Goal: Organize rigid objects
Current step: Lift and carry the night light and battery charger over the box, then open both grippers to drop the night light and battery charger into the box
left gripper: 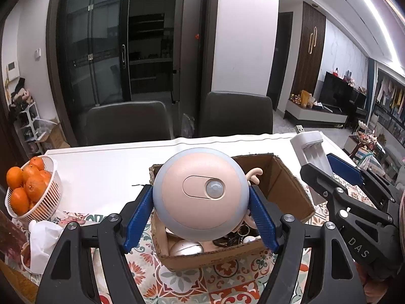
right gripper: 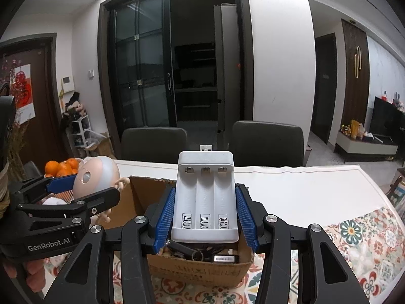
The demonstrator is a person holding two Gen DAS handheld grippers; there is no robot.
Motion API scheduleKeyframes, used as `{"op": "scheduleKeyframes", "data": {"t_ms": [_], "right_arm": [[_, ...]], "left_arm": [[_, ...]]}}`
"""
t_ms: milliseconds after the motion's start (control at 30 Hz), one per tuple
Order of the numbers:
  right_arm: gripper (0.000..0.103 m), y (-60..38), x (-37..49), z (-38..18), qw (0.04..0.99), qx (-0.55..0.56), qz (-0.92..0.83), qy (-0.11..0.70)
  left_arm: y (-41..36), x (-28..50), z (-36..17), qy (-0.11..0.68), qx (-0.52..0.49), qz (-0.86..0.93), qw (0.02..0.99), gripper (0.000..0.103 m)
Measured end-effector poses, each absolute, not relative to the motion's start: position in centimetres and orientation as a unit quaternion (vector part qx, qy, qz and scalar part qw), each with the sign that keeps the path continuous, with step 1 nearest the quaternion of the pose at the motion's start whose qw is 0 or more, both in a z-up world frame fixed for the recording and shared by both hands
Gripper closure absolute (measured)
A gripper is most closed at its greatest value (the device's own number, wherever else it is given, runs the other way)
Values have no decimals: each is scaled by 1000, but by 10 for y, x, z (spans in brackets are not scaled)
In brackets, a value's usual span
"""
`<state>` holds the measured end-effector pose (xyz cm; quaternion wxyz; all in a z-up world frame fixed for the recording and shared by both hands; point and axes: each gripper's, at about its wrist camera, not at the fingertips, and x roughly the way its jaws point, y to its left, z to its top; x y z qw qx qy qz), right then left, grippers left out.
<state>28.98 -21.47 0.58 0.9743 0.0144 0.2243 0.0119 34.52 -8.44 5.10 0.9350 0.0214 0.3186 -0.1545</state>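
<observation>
L gripper (left gripper: 201, 217) clamped on round pink/blue sensor toy (left gripper: 200, 193), held above cardboard box (left gripper: 286, 192); R gripper (right gripper: 205, 215) closed tight on white battery charger (right gripper: 205, 195), over box near edge, keys + small bits inside

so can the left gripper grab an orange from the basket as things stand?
Probably not: the left gripper is already shut on the round night light. The orange basket itself looks unobstructed.
</observation>
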Motion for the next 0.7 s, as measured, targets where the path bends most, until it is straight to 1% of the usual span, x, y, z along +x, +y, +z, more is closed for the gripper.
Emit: {"op": "scheduleKeyframes", "data": {"t_ms": [500,700], "right_arm": [[54,-221,333,-21,959,11,16,284],[54,-229,347,-37,947,17,21,320]], "left_arm": [[-99,393,17,385,31,-163,908,29],[-107,406,1,407,43,-163,898,29]]}}
